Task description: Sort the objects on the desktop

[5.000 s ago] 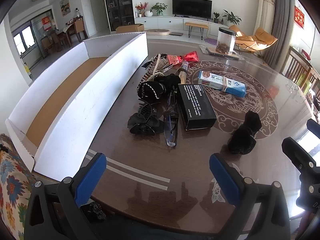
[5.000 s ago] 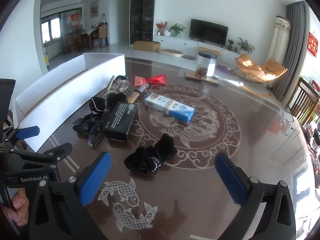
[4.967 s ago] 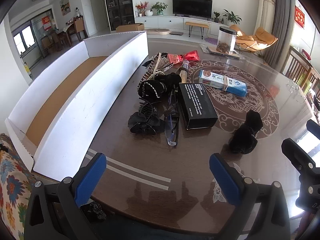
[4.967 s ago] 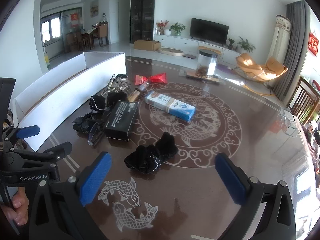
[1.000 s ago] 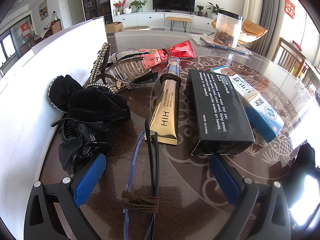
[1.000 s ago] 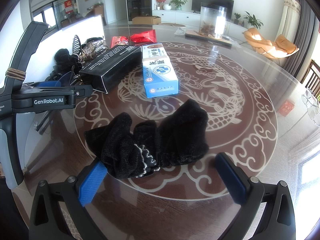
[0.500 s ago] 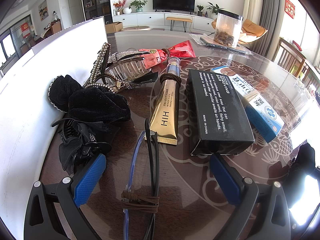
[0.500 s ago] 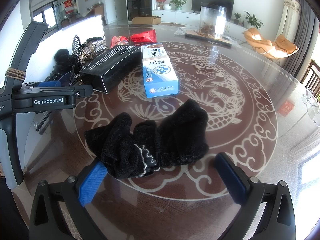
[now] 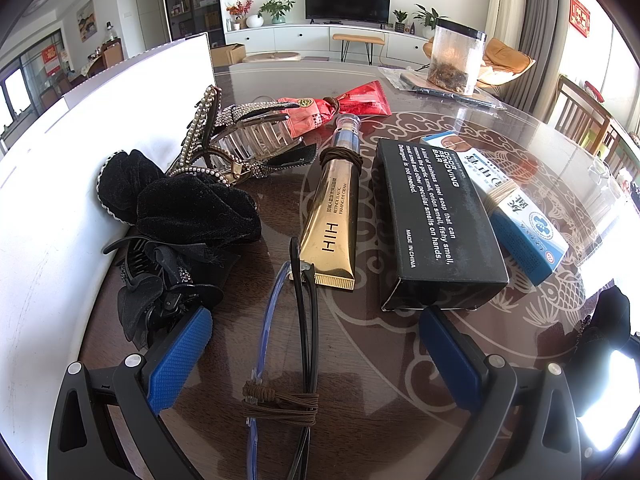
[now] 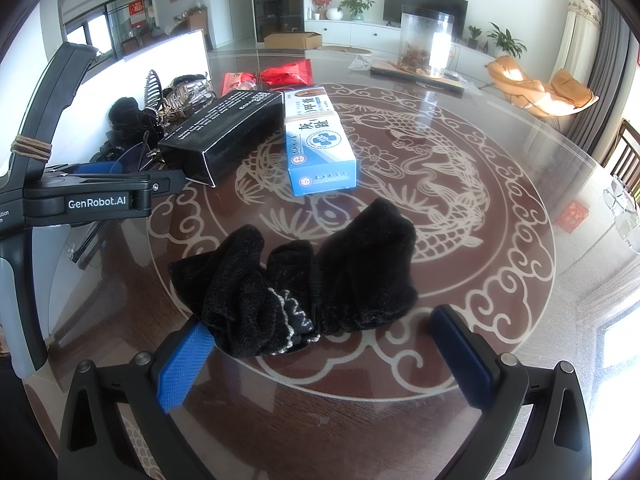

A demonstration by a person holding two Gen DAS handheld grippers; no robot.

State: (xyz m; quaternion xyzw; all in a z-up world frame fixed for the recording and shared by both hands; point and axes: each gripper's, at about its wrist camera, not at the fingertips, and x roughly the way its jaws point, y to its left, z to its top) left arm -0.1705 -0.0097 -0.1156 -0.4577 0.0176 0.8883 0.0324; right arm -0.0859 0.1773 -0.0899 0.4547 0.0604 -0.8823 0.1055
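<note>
Fingers of the left gripper (image 9: 316, 352) stand spread, grasping nothing, straddling the folded glasses (image 9: 294, 320), apparently lined up to pick them. Beyond the glasses lie the gold tube (image 9: 332, 220) and black box (image 9: 432, 220). Right gripper (image 10: 320, 350), likewise released, brackets the black socks (image 10: 304, 280).

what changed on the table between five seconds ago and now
Both grippers came forward and down. The left gripper now straddles the folded glasses, and the right gripper straddles the black socks. Both are open; nothing has been taken hold of. The gold tube, black box, blue box and hair clips lie where they were.
</note>
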